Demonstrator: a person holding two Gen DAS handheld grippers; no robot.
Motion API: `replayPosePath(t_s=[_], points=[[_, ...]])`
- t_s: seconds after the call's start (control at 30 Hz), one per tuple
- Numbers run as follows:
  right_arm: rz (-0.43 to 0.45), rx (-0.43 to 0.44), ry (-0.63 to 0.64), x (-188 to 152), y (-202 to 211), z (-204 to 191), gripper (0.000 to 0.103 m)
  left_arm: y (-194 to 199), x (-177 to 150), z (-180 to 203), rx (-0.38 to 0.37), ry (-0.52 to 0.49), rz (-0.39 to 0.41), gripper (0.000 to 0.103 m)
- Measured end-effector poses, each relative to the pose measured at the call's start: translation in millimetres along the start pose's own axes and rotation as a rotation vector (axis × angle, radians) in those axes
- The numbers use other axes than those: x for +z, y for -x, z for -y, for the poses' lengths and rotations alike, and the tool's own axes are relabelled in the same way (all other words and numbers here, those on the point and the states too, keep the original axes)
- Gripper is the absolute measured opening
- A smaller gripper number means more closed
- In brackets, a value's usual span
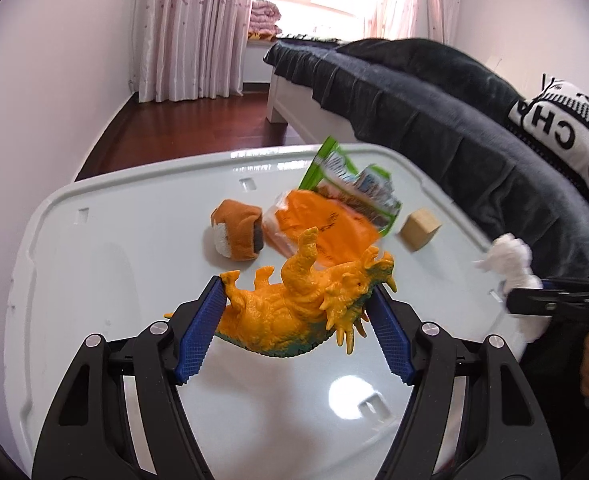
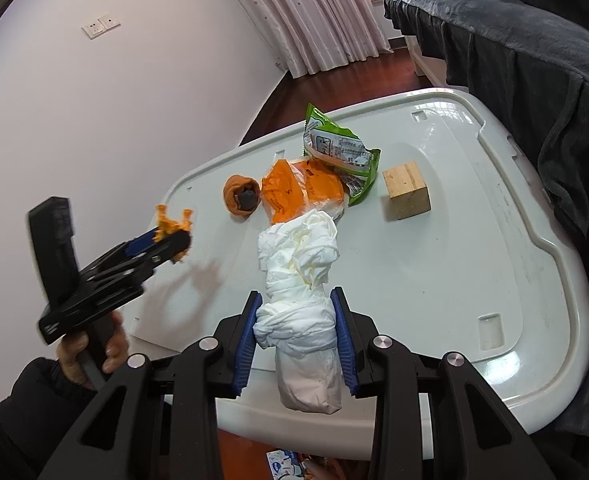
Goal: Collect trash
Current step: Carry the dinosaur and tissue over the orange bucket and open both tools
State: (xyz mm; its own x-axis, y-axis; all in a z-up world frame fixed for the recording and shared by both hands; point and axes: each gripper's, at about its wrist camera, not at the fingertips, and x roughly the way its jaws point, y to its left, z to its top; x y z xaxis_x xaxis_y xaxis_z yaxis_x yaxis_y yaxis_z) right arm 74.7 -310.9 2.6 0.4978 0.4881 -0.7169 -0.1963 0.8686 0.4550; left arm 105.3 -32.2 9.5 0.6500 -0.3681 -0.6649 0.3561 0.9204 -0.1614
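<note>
My left gripper is shut on an orange toy dinosaur, held on its back a little above the white table. It also shows in the right wrist view at the left. My right gripper is shut on a crumpled white tissue wad, held above the table's near edge; the wad shows in the left wrist view at the right. An orange wrapper and a green snack bag lie mid-table.
A rolled orange sock lies left of the wrappers and a wooden block right of them. A bed with a dark blanket borders the table's right side. Wooden floor and pink curtains lie beyond.
</note>
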Motion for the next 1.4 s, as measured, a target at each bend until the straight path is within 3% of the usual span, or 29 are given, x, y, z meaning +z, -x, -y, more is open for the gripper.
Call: replayPosePath(t_s=[0.2, 0.33, 0.4, 0.67, 0.8, 1.0, 1.4], points=[[0.025, -0.022, 0.031, -1.7, 2.7, -4.6, 0.035, 44.5, -6.5, 27.5, -0.014, -0.004, 0.036, 0.069], [0.049, -0.039, 0.063, -7.0, 8.2, -10.9, 0.035, 74.3, -22.3, 46.4, 0.031, 0.010, 0.031, 0.069], [0.038, -0.048, 0.075, -15.3, 10.9, -15.0, 0.035, 89.5, -34.2, 58.8, 0.078, 0.011, 0.024, 0.069], [0.024, -0.040, 0.102, -55.5, 42.2, -41.5, 0.035, 123.5, -75.5, 86.8, 0.121, 0.088, -0.007, 0.069], [0.053, -0.077, 0.179, -80.8, 64.0, -66.6, 0.035, 140.2, -95.0, 100.5, 0.115, 0.091, 0.002, 0.069], [0.105, -0.135, 0.230, -123.9, 89.0, -85.0, 0.035, 149.9, -123.4, 105.0, 0.129, 0.084, -0.026, 0.069], [-0.024, -0.115, 0.174, -153.0, 67.0, -75.2, 0.035, 128.5, -154.9, 92.3, 0.151, 0.159, -0.158, 0.069]])
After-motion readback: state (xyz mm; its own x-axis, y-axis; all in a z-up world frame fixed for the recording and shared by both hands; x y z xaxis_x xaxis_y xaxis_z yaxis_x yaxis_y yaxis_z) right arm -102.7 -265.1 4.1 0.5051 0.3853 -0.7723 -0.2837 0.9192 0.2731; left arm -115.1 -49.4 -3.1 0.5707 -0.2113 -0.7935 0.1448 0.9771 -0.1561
